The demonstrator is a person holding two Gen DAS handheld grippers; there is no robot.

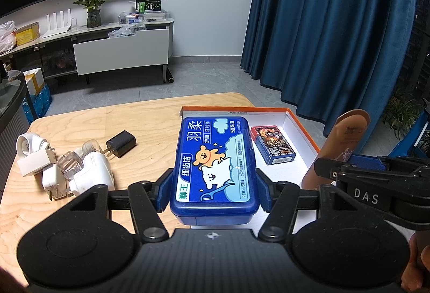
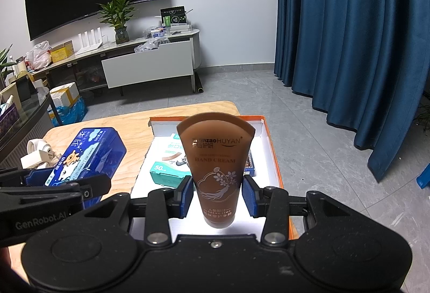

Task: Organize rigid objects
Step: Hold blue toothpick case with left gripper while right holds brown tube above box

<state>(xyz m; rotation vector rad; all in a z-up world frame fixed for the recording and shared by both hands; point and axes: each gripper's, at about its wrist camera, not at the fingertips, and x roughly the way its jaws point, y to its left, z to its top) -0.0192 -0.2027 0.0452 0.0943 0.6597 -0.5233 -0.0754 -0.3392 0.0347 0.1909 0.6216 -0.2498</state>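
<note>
At nine o'clock, white plug adapters and a black charger are lying loose on the wooden table, apparently awaiting sorting. At centre, the left gripper is clamping a glossy blue floss-pick case, seemingly carrying it towards the orange-rimmed box at two o'clock. Above that box, the right gripper is squeezing a brown hand cream tube, cap towards the camera.
</note>
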